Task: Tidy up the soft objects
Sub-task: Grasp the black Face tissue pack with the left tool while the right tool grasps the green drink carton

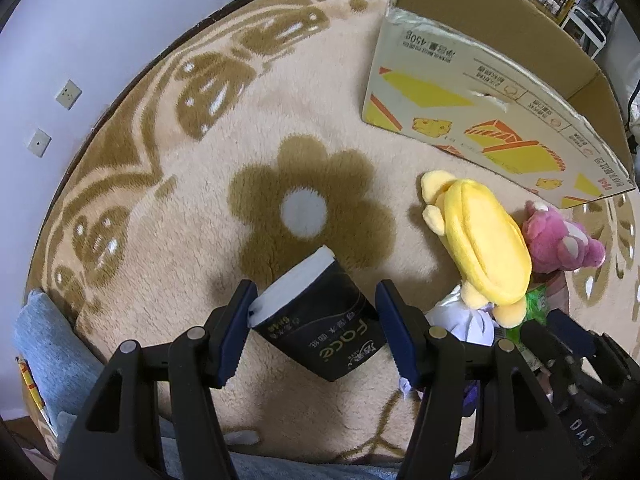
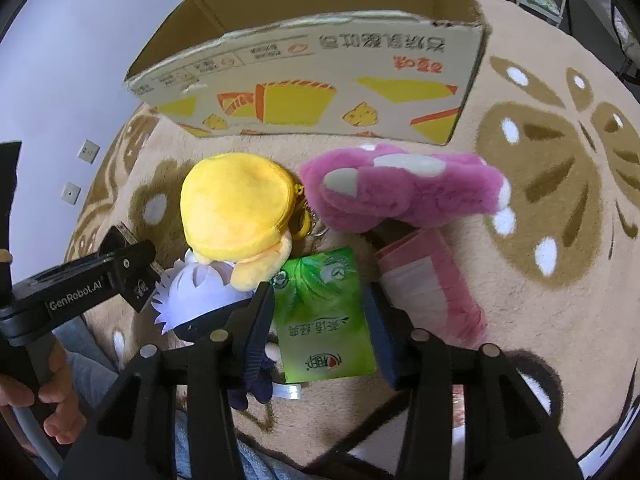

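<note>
Your left gripper point(image 1: 320, 330) has its 2 jaws spread around the black tissue pack point(image 1: 320, 320), which lies on the beige rug point(image 1: 304, 92); the left pad touches the pack's white end, while the right pad sits just beside its dark wrapper, so nothing is clamped.

Your right gripper point(image 2: 320, 330) is also spread, straddling the green tissue pack point(image 2: 324, 312) without a squeeze.

From that green pack, the yellow plush point(image 2: 236, 204) lies at 11 o'clock, resting on a white-haired doll point(image 2: 196, 296). The pink plush bear point(image 2: 400, 188) sits at 1 o'clock, and a pink folded cloth point(image 2: 432, 284) lies at 3 o'clock. The open cardboard box point(image 2: 320, 92) stands at 12 o'clock, beyond both plush toys.
</note>
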Motion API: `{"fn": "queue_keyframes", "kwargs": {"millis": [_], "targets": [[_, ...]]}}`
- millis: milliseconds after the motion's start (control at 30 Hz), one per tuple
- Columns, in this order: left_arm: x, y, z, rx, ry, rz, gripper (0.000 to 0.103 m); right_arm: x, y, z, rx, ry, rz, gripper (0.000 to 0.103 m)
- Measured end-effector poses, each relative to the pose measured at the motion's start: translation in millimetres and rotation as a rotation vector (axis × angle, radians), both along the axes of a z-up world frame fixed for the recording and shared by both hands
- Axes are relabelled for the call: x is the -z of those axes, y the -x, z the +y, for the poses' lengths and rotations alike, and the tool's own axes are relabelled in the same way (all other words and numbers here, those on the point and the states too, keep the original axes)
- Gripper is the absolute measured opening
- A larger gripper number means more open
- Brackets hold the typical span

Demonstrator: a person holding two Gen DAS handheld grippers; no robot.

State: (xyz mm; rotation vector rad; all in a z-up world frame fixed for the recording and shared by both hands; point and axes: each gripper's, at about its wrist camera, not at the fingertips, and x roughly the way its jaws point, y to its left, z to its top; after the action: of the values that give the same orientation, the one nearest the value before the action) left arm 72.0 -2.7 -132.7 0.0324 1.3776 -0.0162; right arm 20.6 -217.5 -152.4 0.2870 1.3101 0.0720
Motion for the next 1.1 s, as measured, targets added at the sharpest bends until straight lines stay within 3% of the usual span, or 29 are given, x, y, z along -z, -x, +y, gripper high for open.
{"fn": "queue_keyframes", "kwargs": {"millis": [100,267,333,433,533,600,733,933,1100], "targets": [[-3.6,1.6,0.4,0.002,-0.002,-0.013,0.060,3.5,-1.5,5.6,-0.023,0.008,0.014,0.061],[-8.4,3.3,0.5,-0.001,0.001,-0.022,0.060,10.8,-4.2,10.4,-0.045,0.015,0.044,0.063],[-9.3,2.2,1.3,-0.003,0.007,-0.030,0.051,14.6,-6.5,9.1,-0.038,0.016,0.058,0.063],[-16.0,2.4,1.3,-0.002,0.021,-0.065,0.049,25.7,-9.2,6.6,-0.033,-0.010,0.101,0.058],[-23.6,2.8,-0.1,0.007,0.014,-0.101,0.030,20.4,-9.1,8.5,-0.033,0.016,0.067,0.057],[-27.2,3.8,-1.1,0.021,0.007,-0.113,0.030,11.8,-7.3,9.0,-0.026,0.037,0.022,0.057],[-16.1,1.3,4.0,0.003,0.092,-0.045,0.030,5.5,-6.2,7.8,-0.021,0.023,-0.001,0.057],[-11.7,0.3,3.2,0.006,0.125,-0.025,0.024,2.3,-6.4,1.5,0.000,0.024,-0.009,0.057],[-10.8,-0.9,3.1,0.005,0.124,-0.029,0.028,-3.5,-2.6,0.2,0.008,0.021,-0.027,0.057]]}}
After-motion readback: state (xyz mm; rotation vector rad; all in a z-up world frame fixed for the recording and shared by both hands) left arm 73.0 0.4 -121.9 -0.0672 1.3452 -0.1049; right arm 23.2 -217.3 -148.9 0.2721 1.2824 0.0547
